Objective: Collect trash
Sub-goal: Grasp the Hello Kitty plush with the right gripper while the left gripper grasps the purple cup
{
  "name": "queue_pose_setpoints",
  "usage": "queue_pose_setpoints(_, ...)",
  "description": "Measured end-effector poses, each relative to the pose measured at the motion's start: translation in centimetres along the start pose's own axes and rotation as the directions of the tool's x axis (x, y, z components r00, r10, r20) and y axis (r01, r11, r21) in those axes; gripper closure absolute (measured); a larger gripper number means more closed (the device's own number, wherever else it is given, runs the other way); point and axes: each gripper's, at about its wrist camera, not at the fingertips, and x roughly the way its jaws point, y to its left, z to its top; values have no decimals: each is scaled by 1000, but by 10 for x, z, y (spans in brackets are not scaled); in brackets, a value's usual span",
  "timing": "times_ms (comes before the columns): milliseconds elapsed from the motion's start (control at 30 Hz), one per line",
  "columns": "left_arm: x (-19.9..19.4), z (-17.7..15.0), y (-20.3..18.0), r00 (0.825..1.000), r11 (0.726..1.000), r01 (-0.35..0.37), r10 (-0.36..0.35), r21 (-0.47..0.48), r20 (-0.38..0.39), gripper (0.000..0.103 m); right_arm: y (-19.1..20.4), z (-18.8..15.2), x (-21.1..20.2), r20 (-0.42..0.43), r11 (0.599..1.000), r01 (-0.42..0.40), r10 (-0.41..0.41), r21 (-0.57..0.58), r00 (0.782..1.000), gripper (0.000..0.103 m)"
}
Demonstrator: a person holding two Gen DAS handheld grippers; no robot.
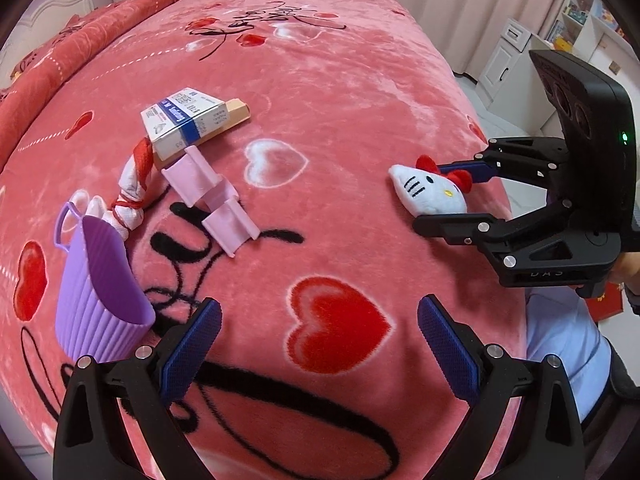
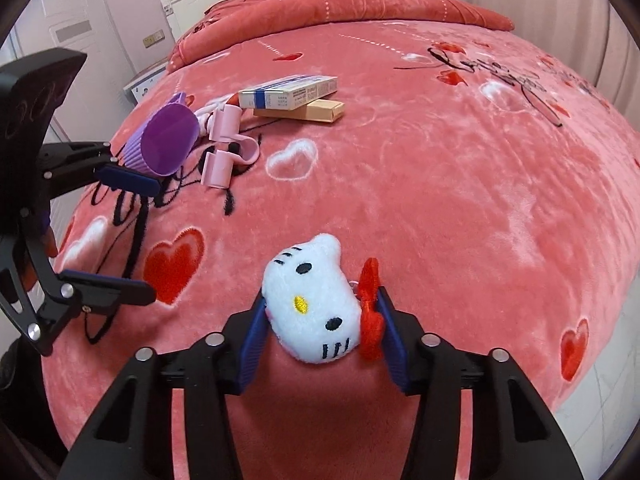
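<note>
The right gripper [image 2: 322,322] is clenched on a white plush cat-face toy with a red bow [image 2: 316,304], its 2 blue pads pressing the toy's sides, one against the bow. The toy hangs just above the pink heart-printed plush bedspread [image 2: 460,208]. The step in hand looks like carrying this item to the ribbed purple silicone cup with a loop handle [image 1: 98,284], which lies tipped on the bed at the far left. To do it well, keep the squeeze steady across the soft body so it does not slip, and have the cup righted and steadied before the drop, since it lies on its side.

The left gripper [image 1: 320,344] is released, jaws spread wide and holding nothing, close beside the purple cup. Near the cup lie a white-and-blue cardboard box [image 1: 188,120] stacked on a tan carton [image 1: 240,110], a folded pale pink plastic piece [image 1: 214,200] and a twisted red-and-white wrapper [image 1: 134,184].
</note>
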Motion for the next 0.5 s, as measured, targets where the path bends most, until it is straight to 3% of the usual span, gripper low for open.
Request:
queue_pose_setpoints(200,-28,-8,13,999,1000,-6,6,-10,47,6,25,16,-15,48,997,-65,67,-36,997,57)
queue_pose_setpoints(500,-65,-19,76,989,991,-124,127,-46,73,6,70,42,-17,80,991,-111,117,-74,990,56)
